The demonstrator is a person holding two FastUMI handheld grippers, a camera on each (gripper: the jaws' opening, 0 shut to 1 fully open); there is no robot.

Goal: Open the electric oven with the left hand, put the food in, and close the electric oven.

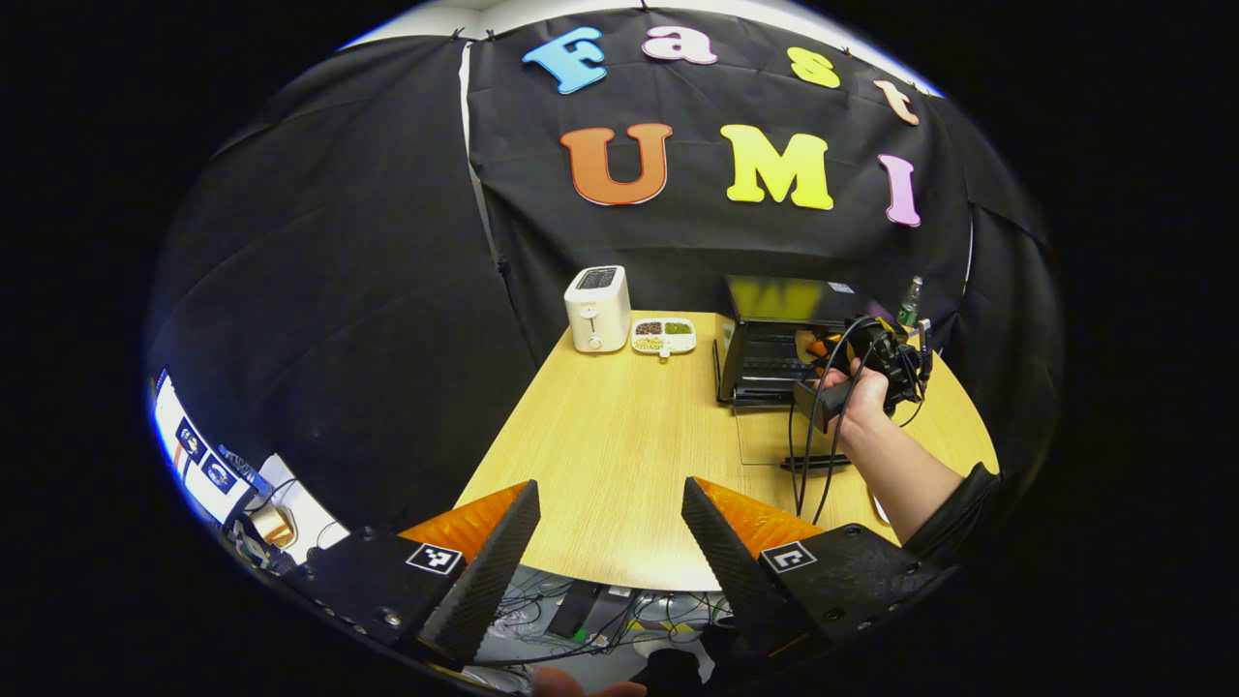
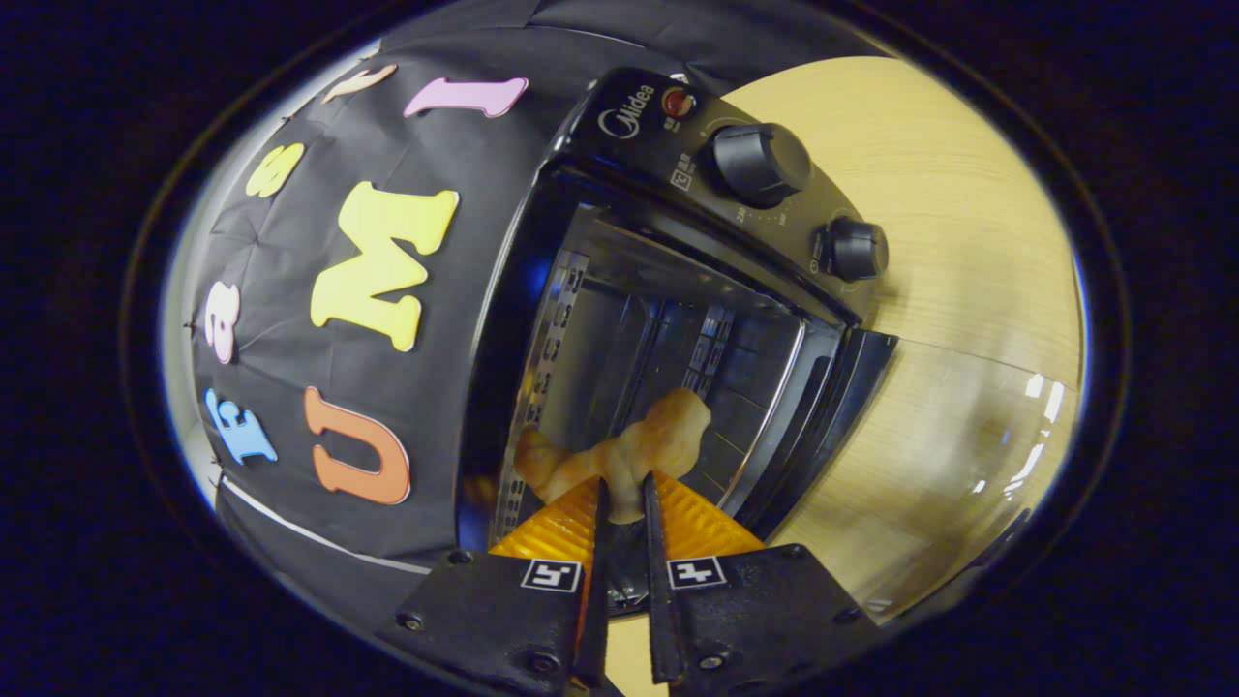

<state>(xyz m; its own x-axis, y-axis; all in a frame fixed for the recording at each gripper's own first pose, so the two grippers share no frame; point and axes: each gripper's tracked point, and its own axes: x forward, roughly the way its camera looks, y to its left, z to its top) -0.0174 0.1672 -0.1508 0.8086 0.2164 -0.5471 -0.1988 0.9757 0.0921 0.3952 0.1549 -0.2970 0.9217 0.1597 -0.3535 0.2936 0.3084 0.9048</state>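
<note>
The right claw point(image 2: 621, 511), low in the right gripper view, pinches the food point(image 2: 639, 450) tight, holding it inside the open oven point(image 2: 678, 319). The left claw point(image 1: 610, 528) is wide open, holding nothing, low over the table point(image 1: 619, 436). I think the next move is to let go, then close the door.

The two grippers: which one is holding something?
The right gripper, clamped on the food at the open oven. The left gripper hangs open over the table.

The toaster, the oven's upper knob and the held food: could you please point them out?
toaster point(image 1: 597, 310), left gripper view, its front face.
upper knob point(image 2: 760, 162), right gripper view, its cap.
food point(image 2: 650, 443), right gripper view, its middle.
</note>
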